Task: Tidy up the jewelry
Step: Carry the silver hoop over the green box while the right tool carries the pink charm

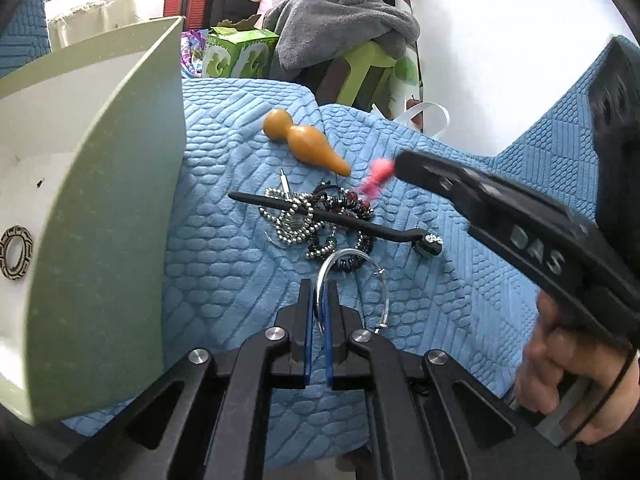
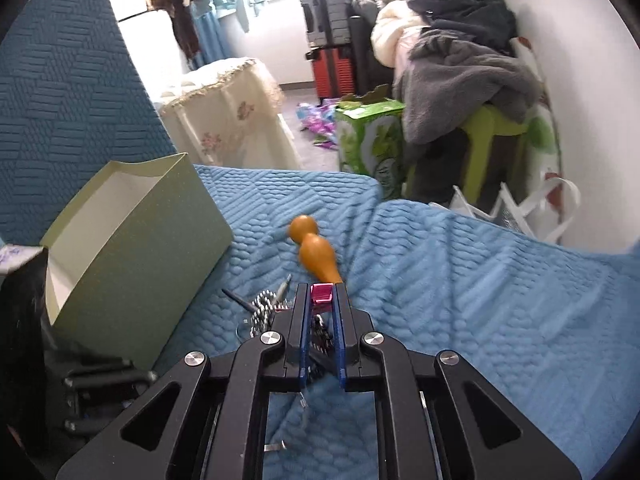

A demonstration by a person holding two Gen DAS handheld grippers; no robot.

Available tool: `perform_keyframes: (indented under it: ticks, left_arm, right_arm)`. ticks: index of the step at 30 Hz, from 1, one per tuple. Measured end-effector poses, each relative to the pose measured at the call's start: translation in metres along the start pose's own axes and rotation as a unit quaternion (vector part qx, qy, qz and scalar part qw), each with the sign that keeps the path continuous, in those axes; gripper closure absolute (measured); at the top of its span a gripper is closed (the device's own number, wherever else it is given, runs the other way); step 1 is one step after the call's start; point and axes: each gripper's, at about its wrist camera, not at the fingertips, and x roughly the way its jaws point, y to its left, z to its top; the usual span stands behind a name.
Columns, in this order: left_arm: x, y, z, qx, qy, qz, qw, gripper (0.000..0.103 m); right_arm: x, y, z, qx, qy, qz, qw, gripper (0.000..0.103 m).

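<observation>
A tangle of bead chains and bracelets (image 1: 316, 220) lies on the blue quilted cover (image 1: 224, 184), with a black hair stick (image 1: 340, 220) across it. My left gripper (image 1: 319, 294) is shut on a silver bangle (image 1: 352, 284) at the near edge of the pile. My right gripper (image 2: 322, 294) is shut on a small pink piece (image 2: 322, 293) and holds it above the pile; it shows blurred in the left wrist view (image 1: 378, 174). A pale green open box (image 1: 100, 184) stands at the left, with a patterned ring (image 1: 15, 252) inside.
An orange wooden gourd (image 1: 306, 142) lies behind the pile. Beyond the cover's far edge stand a green carton (image 2: 370, 138), a green stool with heaped clothes (image 2: 460, 68) and red suitcases (image 2: 332, 68). A blue cushion (image 2: 60, 112) rises at the left.
</observation>
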Motion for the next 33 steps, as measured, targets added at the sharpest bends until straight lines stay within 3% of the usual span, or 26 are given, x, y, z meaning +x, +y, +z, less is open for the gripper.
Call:
perform_keyframes:
  ticks: [4, 13, 18, 27, 33]
  left_arm:
    - [-0.003, 0.000, 0.001, 0.011, 0.003, -0.002, 0.9999, 0.099]
    - [-0.017, -0.011, 0.012, 0.037, 0.008, -0.003, 0.9993, 0.099]
    - [-0.023, -0.004, 0.013, 0.023, 0.000, -0.013, 0.9997, 0.100]
    - [-0.035, -0.012, 0.014, 0.033, -0.011, -0.017, 0.9992, 0.100]
    - [-0.043, -0.013, 0.017, 0.033, -0.012, -0.022, 0.9991, 0.100]
  right_arm:
    - [-0.014, 0.003, -0.009, -0.004, 0.004, -0.036, 0.999, 0.095]
    - [-0.031, 0.001, -0.018, 0.053, 0.022, -0.072, 0.996, 0.094]
    - [-0.047, 0.003, -0.034, 0.070, 0.017, -0.088, 0.994, 0.094]
    - [-0.065, -0.007, -0.050, 0.109, 0.019, -0.082, 0.990, 0.094]
    - [-0.075, -0.006, -0.041, 0.120, 0.011, -0.076, 0.990, 0.094]
